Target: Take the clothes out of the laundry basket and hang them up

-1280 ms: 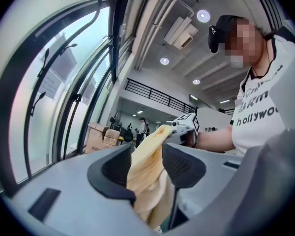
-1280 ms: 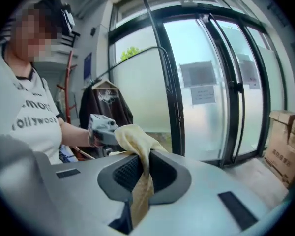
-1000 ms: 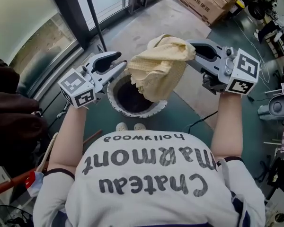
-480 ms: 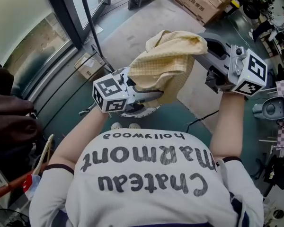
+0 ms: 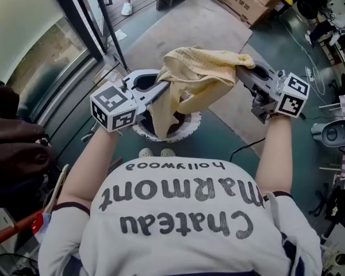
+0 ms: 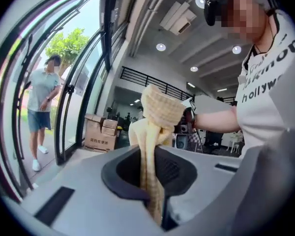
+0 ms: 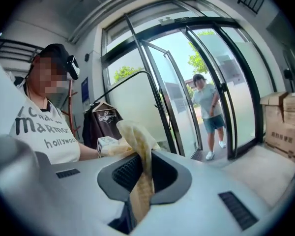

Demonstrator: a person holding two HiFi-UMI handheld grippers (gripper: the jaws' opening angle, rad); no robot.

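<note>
The fingers of the left gripper (image 5: 161, 89) have just closed on the yellow cloth (image 5: 201, 73). The right gripper (image 5: 242, 73) pinches it too, above the laundry basket (image 5: 191, 125). It looks soft and light, best held by its edges.

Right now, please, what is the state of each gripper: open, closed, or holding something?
Left gripper: jaws have just been closing, now shut on the yellow cloth.
Right gripper: closed, holding the same cloth.

I count two grippers, the left gripper (image 5: 163, 89) and the right gripper (image 5: 242, 73), one yellow cloth (image 5: 196, 78), one laundry basket (image 5: 189, 129), and one person outside (image 6: 41, 95)
</note>
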